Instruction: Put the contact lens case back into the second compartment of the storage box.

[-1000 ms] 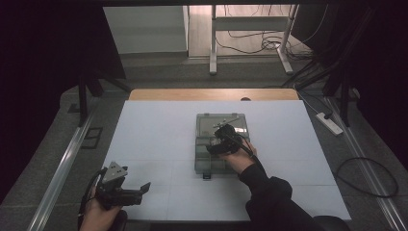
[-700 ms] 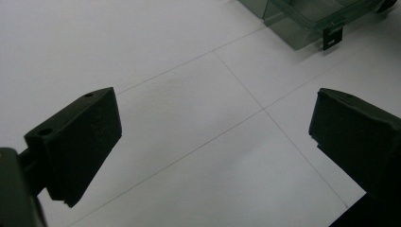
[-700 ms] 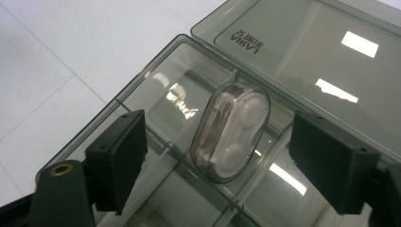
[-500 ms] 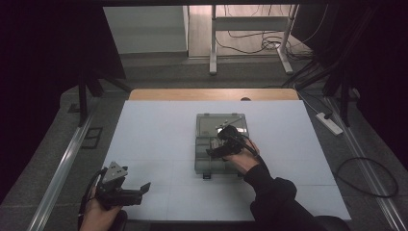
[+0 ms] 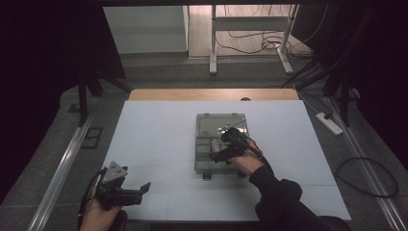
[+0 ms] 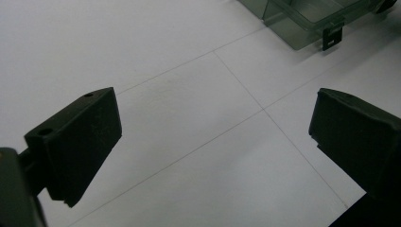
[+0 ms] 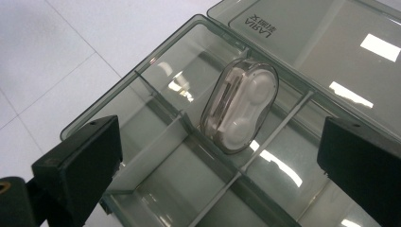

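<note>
In the organizer box (image 7: 156, 142) lies a contact-lens case (image 7: 240, 106): light, smooth, slippery; grip its long sides; right gripper (image 7: 217, 161), jaws just opened, empty; left gripper (image 6: 213, 142) apart.

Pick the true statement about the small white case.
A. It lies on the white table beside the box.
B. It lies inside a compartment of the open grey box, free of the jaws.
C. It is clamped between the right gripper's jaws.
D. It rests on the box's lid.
B: the case lies in a compartment of the box, and the right gripper, whose jaws have just been opening, stands wide apart and clear of it.
</note>
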{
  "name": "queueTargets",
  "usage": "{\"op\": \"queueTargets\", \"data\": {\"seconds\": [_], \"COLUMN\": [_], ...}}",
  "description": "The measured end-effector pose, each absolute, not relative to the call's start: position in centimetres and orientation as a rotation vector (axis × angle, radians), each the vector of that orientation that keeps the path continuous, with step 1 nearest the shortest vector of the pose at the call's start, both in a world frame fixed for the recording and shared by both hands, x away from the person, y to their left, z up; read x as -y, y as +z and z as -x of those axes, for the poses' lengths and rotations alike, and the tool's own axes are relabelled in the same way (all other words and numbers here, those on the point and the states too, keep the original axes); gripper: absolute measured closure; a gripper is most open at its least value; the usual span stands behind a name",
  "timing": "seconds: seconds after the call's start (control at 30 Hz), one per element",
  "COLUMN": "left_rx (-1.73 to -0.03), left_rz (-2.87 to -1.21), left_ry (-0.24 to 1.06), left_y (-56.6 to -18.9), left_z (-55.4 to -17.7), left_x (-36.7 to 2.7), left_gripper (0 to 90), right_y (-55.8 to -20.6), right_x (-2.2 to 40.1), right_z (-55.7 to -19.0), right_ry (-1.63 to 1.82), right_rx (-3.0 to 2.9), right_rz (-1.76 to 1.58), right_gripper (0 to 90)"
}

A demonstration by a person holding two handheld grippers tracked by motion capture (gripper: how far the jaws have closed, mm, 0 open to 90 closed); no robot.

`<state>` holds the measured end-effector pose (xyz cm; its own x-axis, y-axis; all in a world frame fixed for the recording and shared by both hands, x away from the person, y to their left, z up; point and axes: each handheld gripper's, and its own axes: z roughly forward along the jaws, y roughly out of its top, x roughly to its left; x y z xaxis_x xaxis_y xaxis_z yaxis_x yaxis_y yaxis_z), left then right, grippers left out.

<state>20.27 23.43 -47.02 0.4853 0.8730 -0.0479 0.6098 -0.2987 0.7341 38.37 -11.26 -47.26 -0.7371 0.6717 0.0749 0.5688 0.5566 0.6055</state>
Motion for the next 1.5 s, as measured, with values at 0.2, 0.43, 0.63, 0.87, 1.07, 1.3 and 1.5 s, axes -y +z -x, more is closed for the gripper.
{"op": "queueTargets", "data": {"seconds": [0.2,0.43,0.63,0.87,1.07,1.3,1.5], "left_rx": [-1.219,-1.220,-1.219,-1.218,-1.218,-1.218,-1.217], "left_rz": [-2.028,-2.025,-2.025,-2.025,-2.024,-2.023,-2.022], "left_ry": [0.477,0.476,0.476,0.477,0.476,0.476,0.476], "left_y": [-47.0,-47.0,-47.0,-47.0,-47.0,-47.0,-47.0], "left_z": [-20.3,-20.3,-20.3,-20.2,-20.2,-20.2,-20.2], "left_x": [-23.4,-23.4,-23.4,-23.4,-23.4,-23.4,-23.5], "left_gripper": [3.2,3.2,3.2,3.2,3.2,3.2,3.1], "right_y": [-46.9,-46.9,-46.9,-47.0,-47.0,-46.8,-46.5], "right_x": [11.9,12.1,12.4,12.9,13.2,13.6,14.4], "right_z": [-38.0,-37.5,-36.9,-35.9,-35.5,-35.1,-34.8], "right_ry": [0.951,0.956,0.943,0.945,0.961,0.976,0.987], "right_rx": [-2.624,-2.634,-2.648,-2.658,-2.654,-2.645,-2.638], "right_rz": [-1.044,-1.013,-0.972,-0.930,-0.917,-0.897,-0.899], "right_gripper": [0.4,0.0,0.0,0.0,0.0,0.0,0.0]}}
